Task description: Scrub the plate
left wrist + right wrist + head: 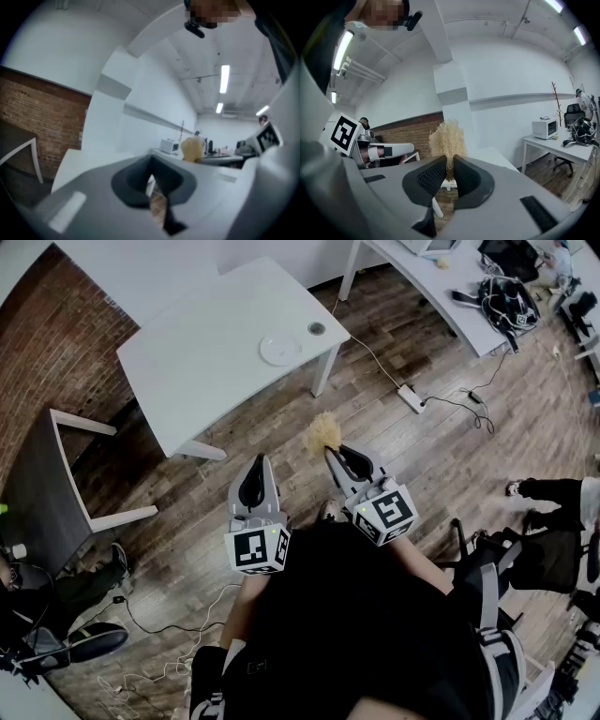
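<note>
Closest in, the left gripper has its jaws together, with only a sliver of wooden floor visible between them in the left gripper view. Just beside it, the right gripper has its jaws clamped on the base of a straw-coloured fibrous scrubber, whose tuft sticks out beyond the tips. Both grippers hang over the floor, well apart from the white counter ahead. The round white plate lies flat on the counter near its right edge, beside a small round grommet.
</note>
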A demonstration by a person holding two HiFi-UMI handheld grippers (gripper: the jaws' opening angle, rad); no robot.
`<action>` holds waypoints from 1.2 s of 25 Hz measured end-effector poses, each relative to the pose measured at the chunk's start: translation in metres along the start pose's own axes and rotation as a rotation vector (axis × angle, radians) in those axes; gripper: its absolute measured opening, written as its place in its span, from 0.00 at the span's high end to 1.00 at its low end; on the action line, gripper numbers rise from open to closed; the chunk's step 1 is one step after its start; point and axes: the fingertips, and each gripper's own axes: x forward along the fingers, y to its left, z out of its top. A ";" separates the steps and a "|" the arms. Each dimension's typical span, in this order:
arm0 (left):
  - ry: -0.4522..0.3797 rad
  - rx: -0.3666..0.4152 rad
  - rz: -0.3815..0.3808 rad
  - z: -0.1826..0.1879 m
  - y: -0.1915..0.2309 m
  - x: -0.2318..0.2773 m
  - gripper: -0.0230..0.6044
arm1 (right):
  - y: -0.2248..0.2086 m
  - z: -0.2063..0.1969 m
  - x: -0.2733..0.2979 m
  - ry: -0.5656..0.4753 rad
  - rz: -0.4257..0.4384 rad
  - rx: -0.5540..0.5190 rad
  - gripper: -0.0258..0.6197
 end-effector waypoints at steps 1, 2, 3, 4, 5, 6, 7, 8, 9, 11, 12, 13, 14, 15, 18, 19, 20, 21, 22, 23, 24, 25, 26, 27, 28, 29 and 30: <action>-0.001 0.002 0.000 0.001 0.000 0.000 0.96 | 0.000 0.000 0.000 0.000 0.000 0.001 0.90; -0.001 0.004 0.000 0.002 -0.001 0.000 0.96 | 0.001 0.000 0.000 0.000 0.000 0.003 0.90; 0.000 0.003 0.000 0.002 0.000 0.000 0.96 | 0.001 0.000 -0.001 0.000 0.000 0.006 0.90; 0.001 0.001 0.001 0.002 0.000 0.000 0.96 | 0.002 0.000 -0.001 0.000 0.000 0.009 0.90; 0.003 -0.002 0.002 0.002 0.001 0.000 0.96 | 0.002 0.000 0.000 0.001 0.000 0.012 0.90; 0.003 -0.005 0.002 0.001 0.001 0.000 0.96 | 0.003 0.000 0.001 0.000 0.002 0.015 0.90; 0.003 -0.006 0.003 0.001 0.001 0.001 0.96 | 0.003 0.000 0.001 0.000 0.003 0.016 0.90; 0.003 -0.005 0.004 0.001 0.001 0.002 0.96 | 0.003 0.000 0.002 -0.002 0.006 0.017 0.90; 0.003 -0.004 0.005 0.001 0.000 0.002 0.96 | 0.003 0.000 0.001 -0.003 0.010 0.017 0.90; 0.004 -0.001 0.006 0.001 -0.004 0.002 0.96 | 0.004 0.000 -0.001 -0.004 0.017 0.017 0.90; 0.005 0.000 0.006 0.001 -0.006 0.002 0.96 | 0.003 0.000 -0.003 -0.002 0.019 0.014 0.90; 0.005 0.000 0.006 0.001 -0.008 0.003 0.96 | 0.002 -0.001 -0.005 0.001 0.019 0.010 0.90; 0.005 0.000 0.006 0.000 -0.010 0.003 0.96 | 0.001 -0.002 -0.006 0.003 0.019 0.005 0.90; 0.005 -0.001 0.008 0.001 -0.012 0.004 0.96 | -0.001 -0.001 -0.008 0.004 0.019 0.004 0.90; 0.002 -0.004 0.016 0.003 -0.021 0.007 0.96 | -0.007 0.003 -0.014 -0.003 0.032 0.007 0.90; 0.001 -0.004 0.019 0.003 -0.025 0.008 0.96 | -0.009 0.004 -0.016 -0.004 0.039 0.011 0.90; 0.001 -0.005 0.022 0.003 -0.030 0.008 0.96 | -0.012 0.003 -0.019 -0.003 0.046 0.016 0.90; 0.002 -0.005 0.025 0.002 -0.035 0.009 0.96 | -0.014 0.002 -0.022 -0.002 0.052 0.021 0.90; 0.003 -0.007 0.027 0.001 -0.039 0.008 0.96 | -0.015 0.001 -0.025 -0.001 0.057 0.026 0.90; 0.004 -0.010 0.030 -0.001 -0.044 0.008 0.96 | -0.017 0.000 -0.029 0.001 0.062 0.030 0.90; 0.005 -0.015 0.033 -0.002 -0.049 0.007 0.96 | -0.018 -0.001 -0.033 0.003 0.066 0.034 0.90; 0.007 -0.021 0.037 -0.004 -0.053 0.006 0.96 | -0.020 -0.003 -0.037 0.006 0.072 0.036 0.90; 0.009 -0.026 0.043 -0.006 -0.058 0.005 0.96 | -0.022 -0.004 -0.041 0.008 0.079 0.037 0.90; 0.012 -0.026 0.049 -0.009 -0.062 0.004 0.96 | -0.023 -0.006 -0.045 0.008 0.087 0.036 0.90; 0.016 -0.023 0.054 -0.011 -0.066 0.003 0.96 | -0.025 -0.008 -0.048 0.007 0.094 0.035 0.90; 0.020 -0.017 0.056 -0.014 -0.070 0.001 0.96 | -0.027 -0.011 -0.051 0.007 0.099 0.036 0.90; 0.025 -0.011 0.058 -0.016 -0.073 -0.001 0.96 | -0.029 -0.013 -0.054 0.008 0.100 0.040 0.90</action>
